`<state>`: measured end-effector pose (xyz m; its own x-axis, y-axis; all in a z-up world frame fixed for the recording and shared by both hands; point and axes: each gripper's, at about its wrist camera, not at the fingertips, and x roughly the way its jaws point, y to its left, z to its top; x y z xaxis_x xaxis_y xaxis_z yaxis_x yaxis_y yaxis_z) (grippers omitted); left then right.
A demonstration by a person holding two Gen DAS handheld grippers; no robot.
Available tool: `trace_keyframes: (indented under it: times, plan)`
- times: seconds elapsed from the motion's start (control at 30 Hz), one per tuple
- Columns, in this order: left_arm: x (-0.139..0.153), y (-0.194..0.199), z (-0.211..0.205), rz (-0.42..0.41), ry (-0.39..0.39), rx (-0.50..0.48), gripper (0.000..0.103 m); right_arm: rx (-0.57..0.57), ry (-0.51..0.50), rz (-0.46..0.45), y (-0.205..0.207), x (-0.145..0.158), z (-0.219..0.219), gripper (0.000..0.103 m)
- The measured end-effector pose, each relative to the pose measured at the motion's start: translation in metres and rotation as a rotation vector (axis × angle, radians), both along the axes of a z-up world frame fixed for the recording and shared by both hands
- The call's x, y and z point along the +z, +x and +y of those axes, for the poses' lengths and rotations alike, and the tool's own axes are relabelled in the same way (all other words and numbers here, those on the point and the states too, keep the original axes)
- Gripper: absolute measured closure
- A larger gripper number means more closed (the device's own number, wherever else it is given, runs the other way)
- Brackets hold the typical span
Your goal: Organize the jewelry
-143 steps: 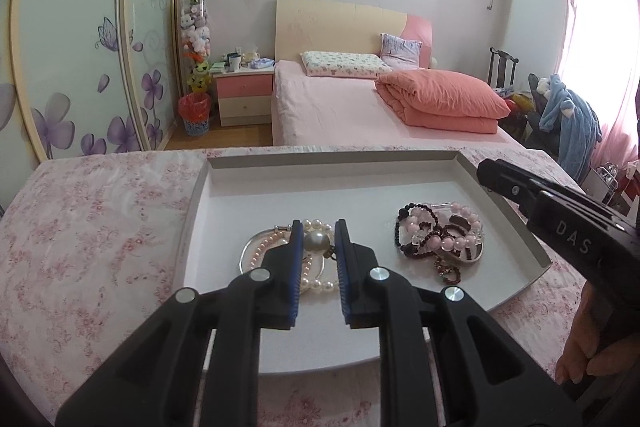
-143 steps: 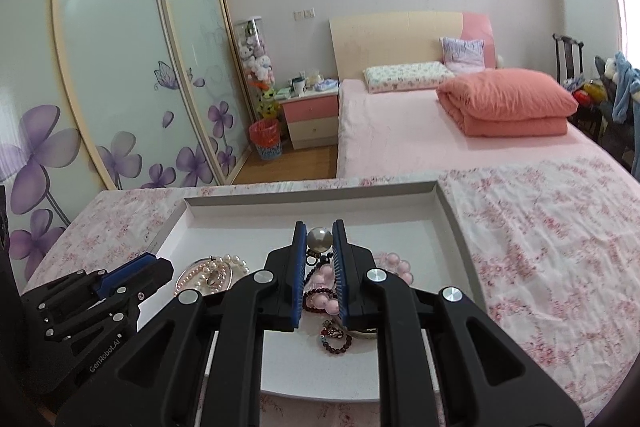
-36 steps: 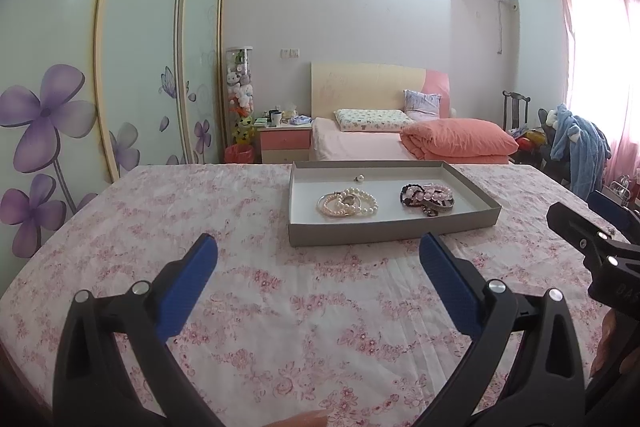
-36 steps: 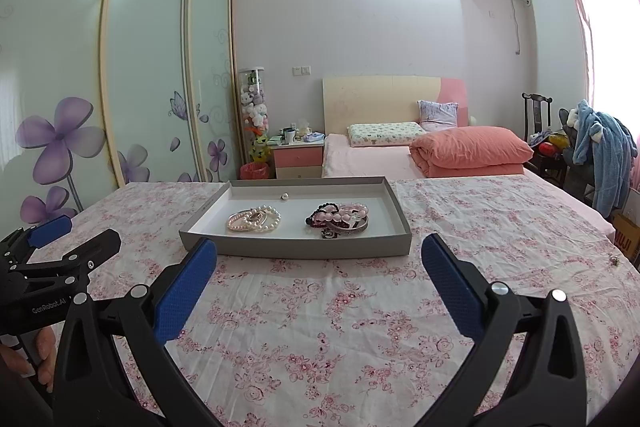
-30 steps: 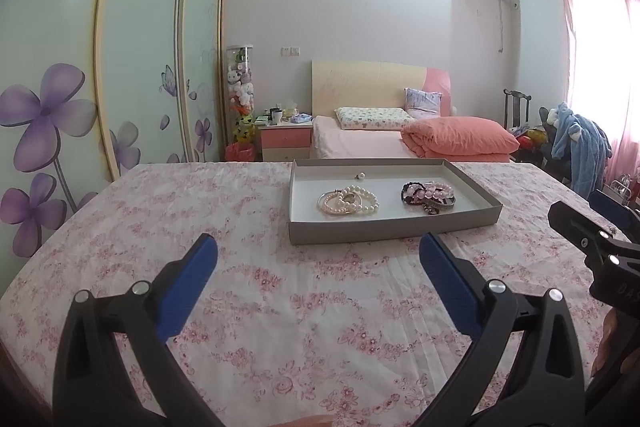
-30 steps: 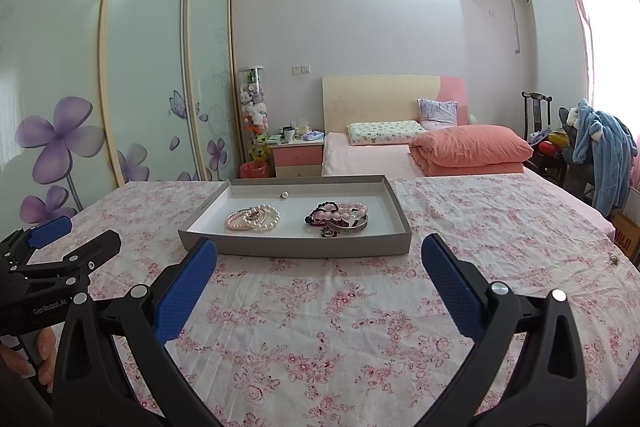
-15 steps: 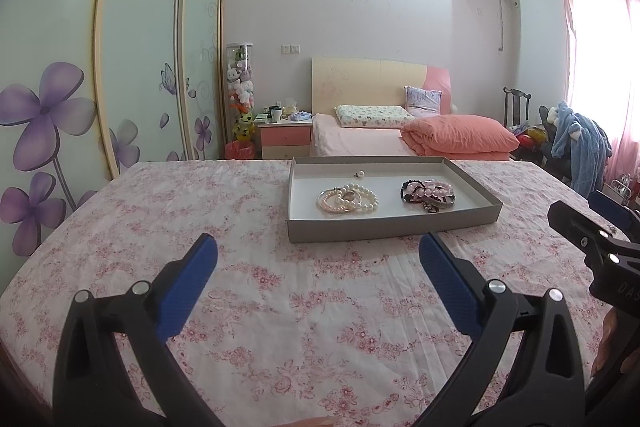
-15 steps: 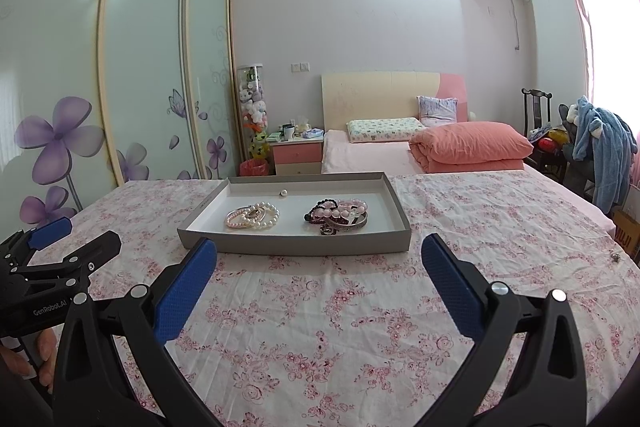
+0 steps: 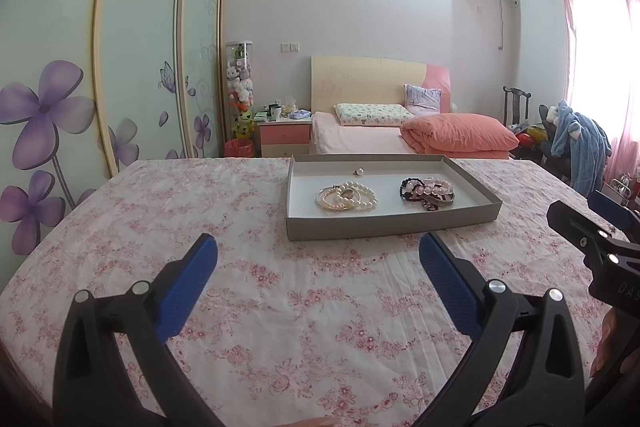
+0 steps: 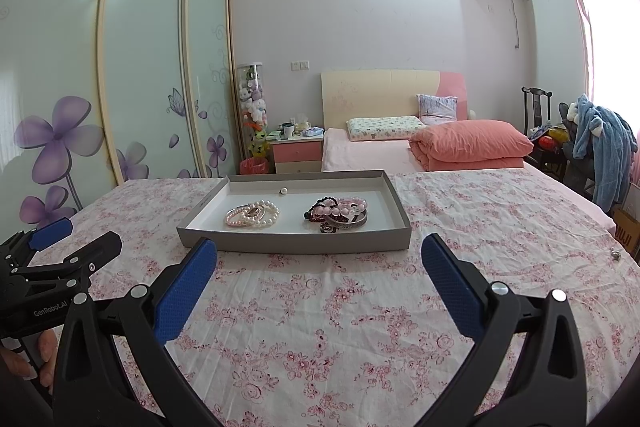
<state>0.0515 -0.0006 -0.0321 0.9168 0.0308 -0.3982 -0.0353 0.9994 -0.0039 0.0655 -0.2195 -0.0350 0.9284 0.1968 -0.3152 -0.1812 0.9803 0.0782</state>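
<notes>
Right, both tools are held back over the flowered cloth [image 9: 280, 307], well short of the jewelry. My left gripper [image 9: 318, 251] has its blue pads spread wide w/ nothing between them; same for my right gripper [image 10: 319, 251], wide apart and empty.

Ahead of the left gripper and a bit to its right sits the gray tray [image 9: 384, 227], flat on the cloth, near edge just past the right pad's tip. From the right gripper it's ahead and a bit left, and the left pad's tip overlaps the tray's front wall [image 10: 296, 241] in that view, though I can't tell if they're touching.

In the tray, 2 heaps, apart from each other. Pearl bracelets [image 9: 347, 197] lie on the left side, pale strands coiled together. Pink and dark bead bracelets [image 9: 427, 190] lie on the right side, tangled w/ a silver bangle. One small pearl ring [image 9: 359, 171] sits alone toward the far wall, behind the pearl heap.

The right tool's tip shows at the right edge of the left cam; the left tool shows at the left edge of the right cam.
</notes>
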Motion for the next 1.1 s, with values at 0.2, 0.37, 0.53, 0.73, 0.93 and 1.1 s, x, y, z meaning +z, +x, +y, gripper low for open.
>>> trace_keyframes:
  times: [0.2,0.37,0.53,0.73,0.93,1.1]
  plan:
    - [-0.0016,-0.0001,-0.0008,0.002,-0.001,0.0,0.004,0.0,0.0,0.002,-0.0008,-0.0016,0.0003,0.002]
    - [-0.0047,-0.0009,-0.002,0.005,-0.001,0.0,0.004,0.0,0.001,0.002,0.0003,-0.0008,0.0003,0.002]
    - [-0.0044,-0.0008,-0.0019,0.005,-0.001,0.0,0.004,0.0,0.0,0.003,0.0004,-0.0005,0.0002,0.002]
    - [-0.0061,-0.0013,-0.0022,0.007,-0.001,0.0,0.004,-0.001,0.001,0.004,0.0007,-0.0013,0.0001,0.002]
    - [-0.0061,-0.0015,-0.0027,0.008,-0.002,0.0,0.004,-0.001,0.001,0.005,0.0007,-0.001,0.0001,0.002]
    - [-0.0062,-0.002,-0.0032,0.006,-0.001,-0.001,0.004,0.0,0.002,0.006,0.0003,-0.001,0.0001,0.002]
